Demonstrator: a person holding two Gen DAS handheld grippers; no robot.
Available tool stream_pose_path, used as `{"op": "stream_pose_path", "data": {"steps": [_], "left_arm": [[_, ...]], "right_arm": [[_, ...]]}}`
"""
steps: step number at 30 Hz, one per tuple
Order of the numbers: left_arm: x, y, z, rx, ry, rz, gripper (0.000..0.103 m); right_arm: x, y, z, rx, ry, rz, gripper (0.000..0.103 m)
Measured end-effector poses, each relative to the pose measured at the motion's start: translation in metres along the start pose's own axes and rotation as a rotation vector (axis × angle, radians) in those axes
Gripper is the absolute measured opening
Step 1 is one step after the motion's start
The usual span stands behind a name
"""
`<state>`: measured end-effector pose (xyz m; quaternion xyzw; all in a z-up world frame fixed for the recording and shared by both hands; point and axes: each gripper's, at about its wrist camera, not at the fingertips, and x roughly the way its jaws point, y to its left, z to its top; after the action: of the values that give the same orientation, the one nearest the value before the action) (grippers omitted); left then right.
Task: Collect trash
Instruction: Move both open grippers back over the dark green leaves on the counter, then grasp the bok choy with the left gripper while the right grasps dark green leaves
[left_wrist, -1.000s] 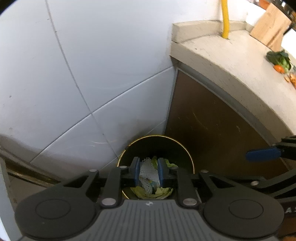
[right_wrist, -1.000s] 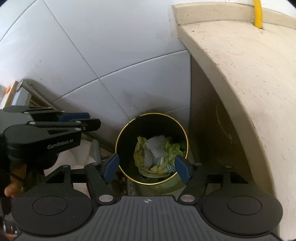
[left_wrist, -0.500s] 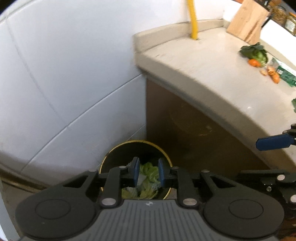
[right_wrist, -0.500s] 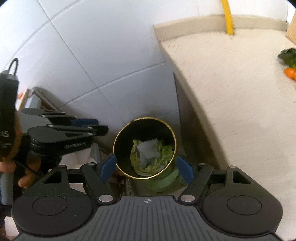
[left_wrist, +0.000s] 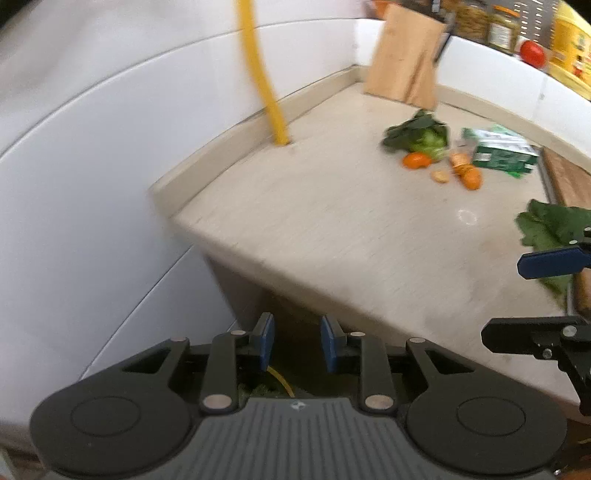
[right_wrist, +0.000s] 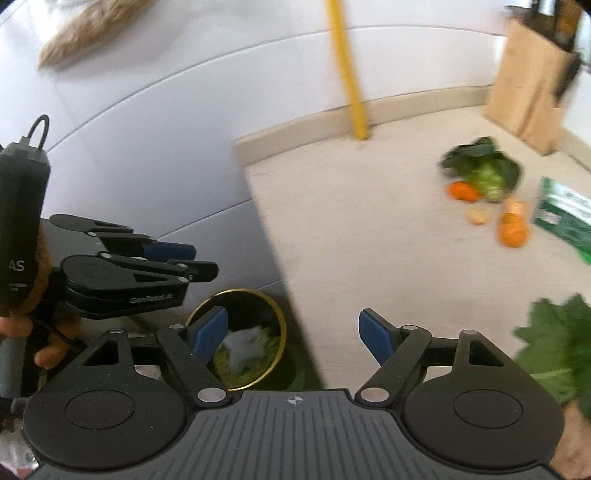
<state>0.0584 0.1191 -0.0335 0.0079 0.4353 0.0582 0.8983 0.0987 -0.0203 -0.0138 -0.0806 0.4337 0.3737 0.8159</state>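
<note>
Now both grippers have lifted from the bin (right_wrist: 236, 339) toward the counter (left_wrist: 332, 229); left gripper (left_wrist: 297, 347) and right gripper (right_wrist: 291, 332) just widened, empty, scraps (left_wrist: 436, 155) still waiting

a wooden knife block (left_wrist: 402, 59) stands at the counter's (left_wrist: 314, 221) back corner (yellow pipe (left_wrist: 266, 92) nearby).

Each camera rides behind its own tongs, looking forward and steeply down. The left view faces the surface (left_wrist: 332, 236) corner from near; the right sits beside it, over the bin (right_wrist: 275, 325). Both share the yellow pipe (left_wrist: 271, 107), vegetable scraps (right_wrist: 484, 173) and knife block (left_wrist: 402, 66).
</note>
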Motion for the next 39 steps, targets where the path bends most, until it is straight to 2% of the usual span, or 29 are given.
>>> {"op": "stream_pose_path", "data": {"steps": [12, 21, 26, 33, 39], "left_arm": [[0.006, -0.051, 0.039, 0.123, -0.037, -0.064, 0.027], [0.021, -0.075, 0.054, 0.142, -0.024, -0.125, 0.028], [0.03, -0.089, 0.065, 0.142, -0.018, -0.184, 0.029], [0.042, -0.104, 0.075, 0.155, -0.01, -0.217, 0.029], [0.05, -0.101, 0.088, 0.139, -0.018, -0.219, 0.029]], "right_arm": [[-0.037, -0.059, -0.01, 0.11, -0.067, -0.105, 0.084], [-0.06, -0.108, -0.022, 0.162, -0.065, -0.234, 0.085], [-0.07, -0.137, -0.03, 0.213, -0.061, -0.299, 0.085], [-0.059, -0.161, -0.034, 0.184, -0.034, -0.34, 0.085], [-0.036, -0.167, -0.024, 0.106, 0.006, -0.294, 0.091]]}}
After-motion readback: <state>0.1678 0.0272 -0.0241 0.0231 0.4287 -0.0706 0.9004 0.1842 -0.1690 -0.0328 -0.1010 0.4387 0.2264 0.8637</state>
